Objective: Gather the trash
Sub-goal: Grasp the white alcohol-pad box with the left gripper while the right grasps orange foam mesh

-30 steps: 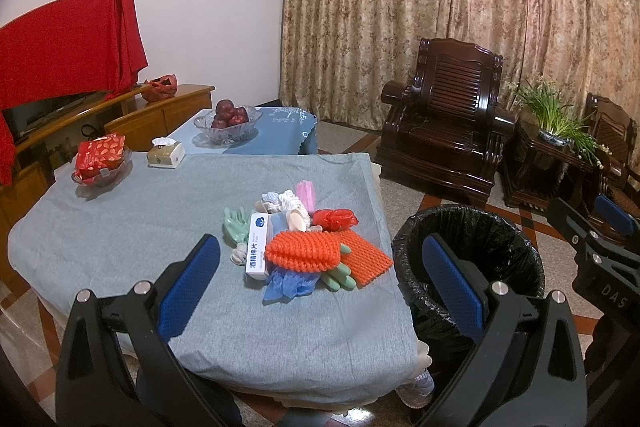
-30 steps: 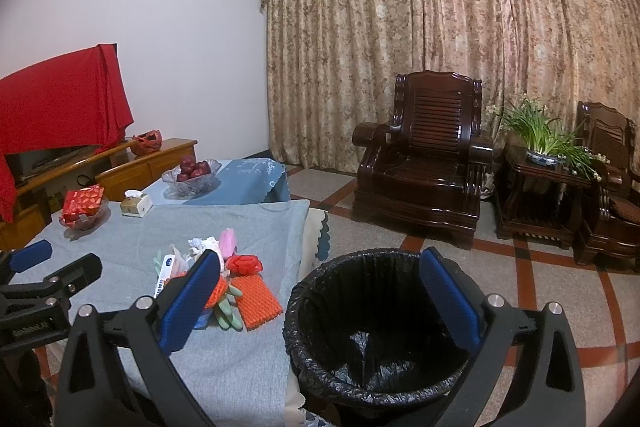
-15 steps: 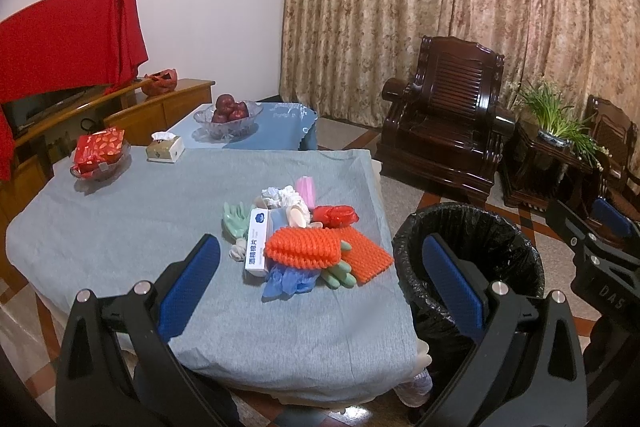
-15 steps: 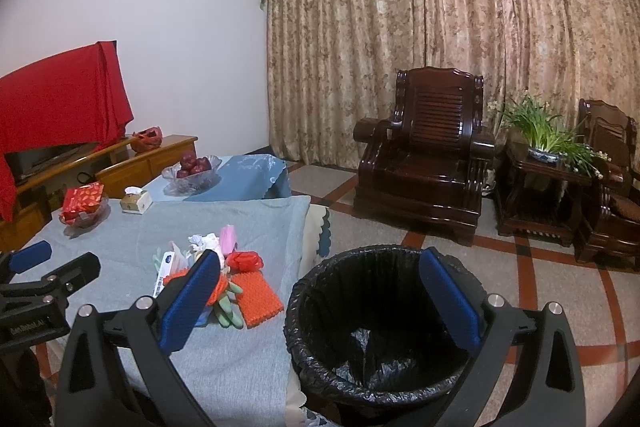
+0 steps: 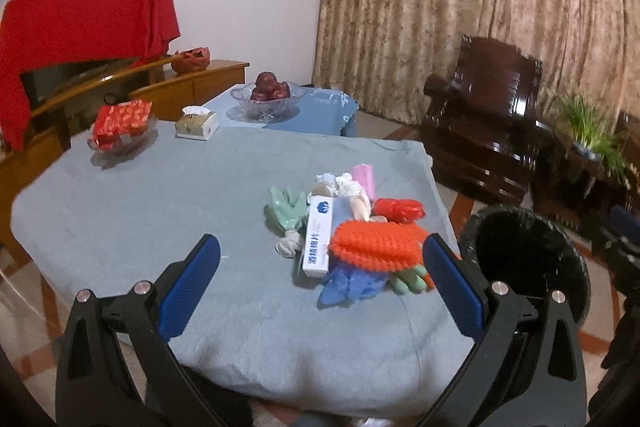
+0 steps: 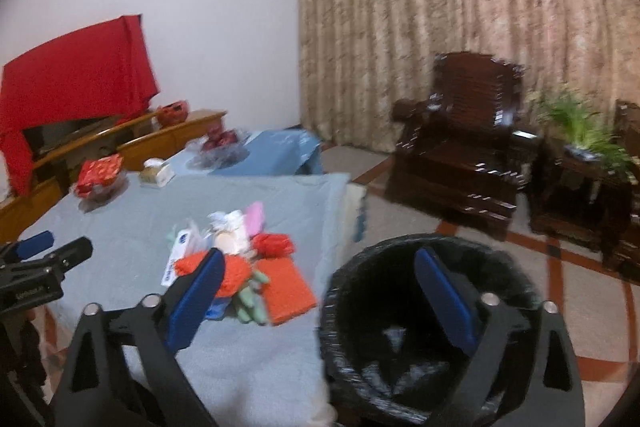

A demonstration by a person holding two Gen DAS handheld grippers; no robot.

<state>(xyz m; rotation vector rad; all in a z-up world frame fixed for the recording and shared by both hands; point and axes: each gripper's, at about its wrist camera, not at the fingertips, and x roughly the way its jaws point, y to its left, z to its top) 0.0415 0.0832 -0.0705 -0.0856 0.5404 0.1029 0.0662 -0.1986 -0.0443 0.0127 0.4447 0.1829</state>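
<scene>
Little can be read here. In the left wrist view, a white box (image 5: 319, 236) lying in the trash pile at centre frame carries a round blue logo at its far end and a line of blue Chinese characters along its face; the characters are too small and soft to make out one by one. In the right wrist view, the black body of the left gripper (image 6: 36, 269) at the left edge bears pale lettering, too blurred to read.
</scene>
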